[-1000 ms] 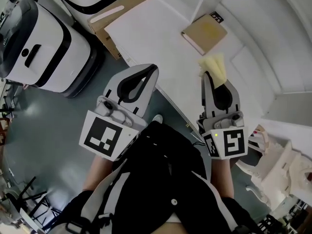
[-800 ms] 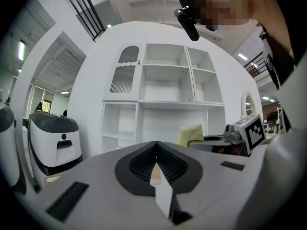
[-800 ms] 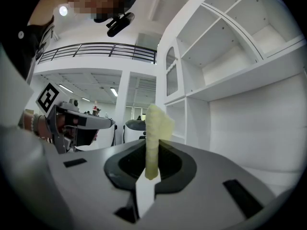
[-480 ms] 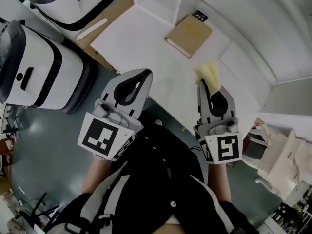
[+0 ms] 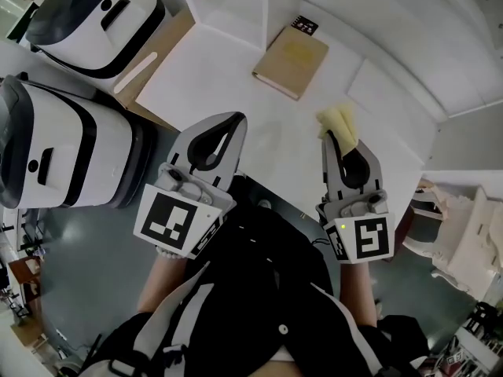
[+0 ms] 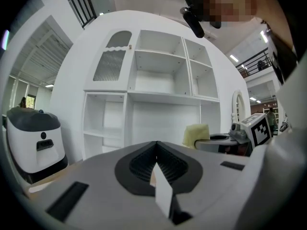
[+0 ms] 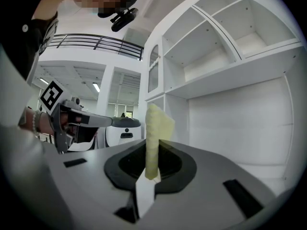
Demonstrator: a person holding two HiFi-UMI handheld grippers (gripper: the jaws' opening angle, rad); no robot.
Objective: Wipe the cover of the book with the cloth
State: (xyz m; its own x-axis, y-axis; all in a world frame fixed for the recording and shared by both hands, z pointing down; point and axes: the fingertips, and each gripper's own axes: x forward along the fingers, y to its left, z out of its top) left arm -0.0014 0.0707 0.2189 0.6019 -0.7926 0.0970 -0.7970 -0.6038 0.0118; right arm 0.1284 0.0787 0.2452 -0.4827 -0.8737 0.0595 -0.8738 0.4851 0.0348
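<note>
A tan book [image 5: 292,60] lies flat on the white table [image 5: 220,93], far ahead of both grippers. My right gripper [image 5: 331,136] is shut on a folded pale-yellow cloth [image 5: 339,122], which sticks out past its tips; the cloth [image 7: 154,138] stands upright between the jaws in the right gripper view. My left gripper [image 5: 236,120] is shut with nothing in it, held over the table's near edge, left of the right one. In the left gripper view the cloth [image 6: 195,135] shows to the right of my left gripper [image 6: 156,150]. The book is not seen in either gripper view.
White shelving [image 6: 158,95] rises behind the table. Two white-and-black machines [image 5: 55,151] stand on the grey floor at the left. A brown box edge [image 5: 153,65] borders the table's left side. White furniture [image 5: 464,234] stands at the right.
The head view has swung: book and table have slid left and upward in the frame. Both grippers keep their places relative to each other, the cloth still held in the right one.
</note>
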